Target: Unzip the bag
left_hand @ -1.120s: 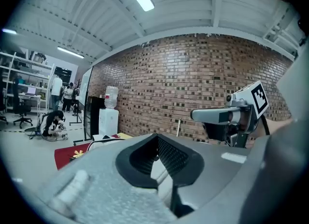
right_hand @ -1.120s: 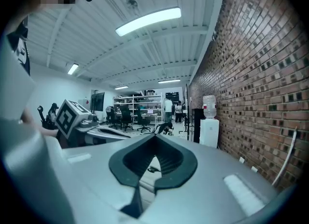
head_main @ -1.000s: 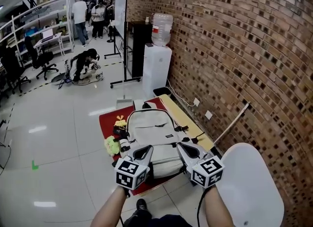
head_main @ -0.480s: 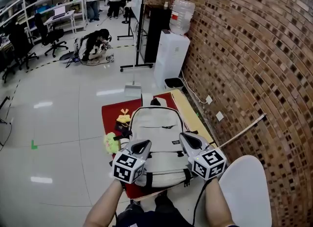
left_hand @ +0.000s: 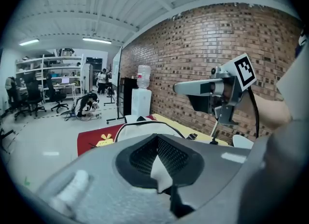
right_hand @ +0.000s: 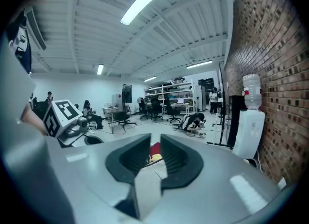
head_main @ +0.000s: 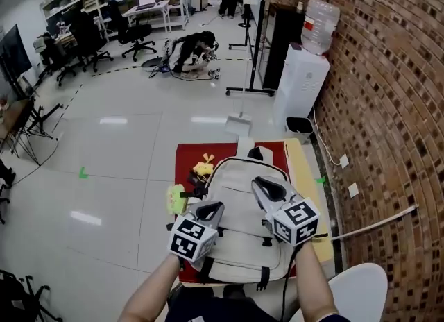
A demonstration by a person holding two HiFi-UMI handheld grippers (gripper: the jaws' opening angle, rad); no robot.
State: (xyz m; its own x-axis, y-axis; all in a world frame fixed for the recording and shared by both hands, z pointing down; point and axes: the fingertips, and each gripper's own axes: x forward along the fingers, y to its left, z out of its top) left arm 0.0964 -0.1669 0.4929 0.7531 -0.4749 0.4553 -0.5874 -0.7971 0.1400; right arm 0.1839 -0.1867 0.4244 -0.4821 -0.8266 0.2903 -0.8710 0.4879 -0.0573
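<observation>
Just off the left edge of the bag (head_main: 232,187), a yellow-green soft toy (head_main: 175,199) and a yellow one (head_main: 202,169) lie on the red mat (head_main: 189,155). The pale backpack lies flat on that mat, its handle end away from the person. Over the bag's near left part hovers the left gripper (head_main: 211,210), its claw clenched on nothing, the pads pressed together. Over the bag's right half hangs the right gripper (head_main: 263,187), its claw closed down to a thin slit and just as empty. The likely trouble is that a limp bag with nothing bracing it may slide or bunch up on the mat when a slider is tugged. The pull is small, so a claw could nip fabric instead, and the slider may bind where the dark zip line bends round the bag's far end. A wide sweep off the bag's left edge could also knock the toys. No zip pull can be made out in any view. The marker cubes and forearms cover the bag's near end, and the right gripper covers part of its front. How high either claw sits above the fabric cannot be told.
</observation>
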